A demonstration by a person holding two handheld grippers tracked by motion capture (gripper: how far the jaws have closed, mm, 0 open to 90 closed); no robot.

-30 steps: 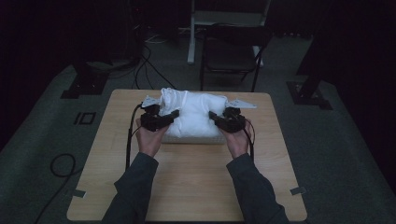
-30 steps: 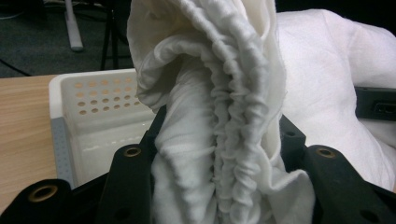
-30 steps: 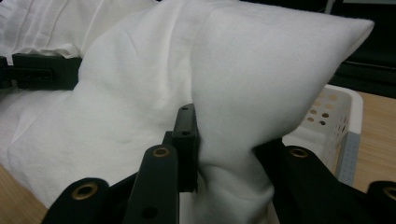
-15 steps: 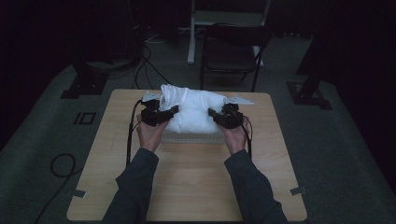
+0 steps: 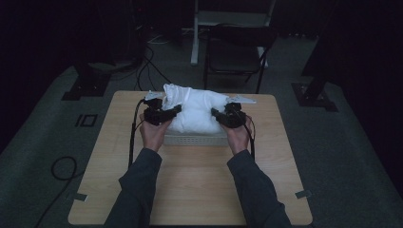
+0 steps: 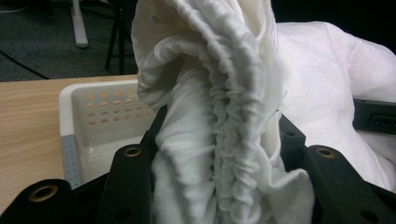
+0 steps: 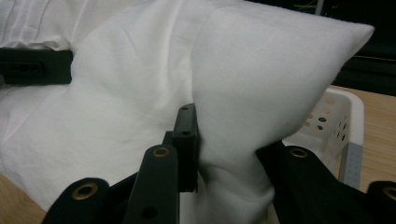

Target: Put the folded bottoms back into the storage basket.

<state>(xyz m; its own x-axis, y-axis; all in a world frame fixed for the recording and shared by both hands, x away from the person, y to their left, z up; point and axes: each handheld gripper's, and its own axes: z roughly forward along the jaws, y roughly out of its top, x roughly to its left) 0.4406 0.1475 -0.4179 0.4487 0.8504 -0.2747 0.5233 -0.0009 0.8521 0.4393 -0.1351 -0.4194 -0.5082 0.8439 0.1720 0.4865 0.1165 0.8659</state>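
Observation:
A bulky white cloth (image 5: 197, 109) is heaped over a white perforated basket (image 5: 195, 140) at the back middle of the wooden table. My left gripper (image 5: 173, 111) clamps the cloth's left side. In the left gripper view its jaws are shut on a gathered, elastic-edged fold (image 6: 219, 107), with the basket's corner (image 6: 102, 107) just behind. My right gripper (image 5: 216, 114) pinches the cloth's right side. In the right gripper view its jaws squeeze a thick fold (image 7: 233, 93) above the basket rim (image 7: 341, 116).
The table (image 5: 190, 190) has bare wood between the basket and the person. A dark chair (image 5: 237, 52) and a white stand (image 5: 195, 33) are behind the table. Cables (image 5: 62, 166) lie on the grey floor at the left.
Both hands have shifted slightly away from the person, still holding the cloth, and the bundle sits a little more bunched over the basket.

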